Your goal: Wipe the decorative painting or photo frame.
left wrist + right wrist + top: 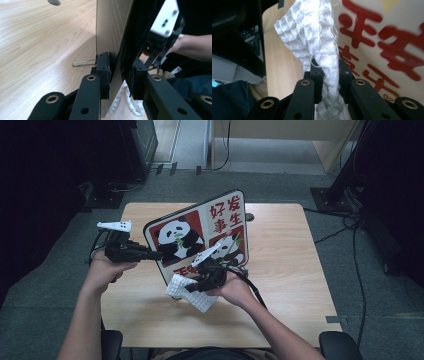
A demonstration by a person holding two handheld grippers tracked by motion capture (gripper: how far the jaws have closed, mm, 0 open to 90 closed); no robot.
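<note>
While the left gripper [150,254] clamps the left edge of the flat rectangular board w/ red-and-white panda pictures and red characters [220,222], that board stands tilted up off the pale wooden table [285,270], printed face toward the person. In the left gripper view the jaws sit one on each side of the board's thin edge [117,50], pads pressed on it, so it's a firm hold, and a thin wire clip [83,63] pokes out at the back side.

Moving right: the board's long axis runs left-low to right-high across the table's middle, its lower edge near the table, upper right corner rising toward the far side. Right gripper [192,287] is at the board's lower front, closed tight on a white waffle-weave cloth [187,292]; in the right gripper view the cloth [312,32] is bunched between the jaws and fans out above them, w/ the red characters [372,37] just beside it to the right.

Key relation, as I judge it: printed face lies just ahead and up-right of the cloth, so a wipe would sweep along that axis toward the upper right. Right hand is nearer the face; left is only bracing.

Room: bare table to the right and in front, plenty to swing. Table's near edge is close under the right hand [235,290], so watch cloth dragging there.
</note>
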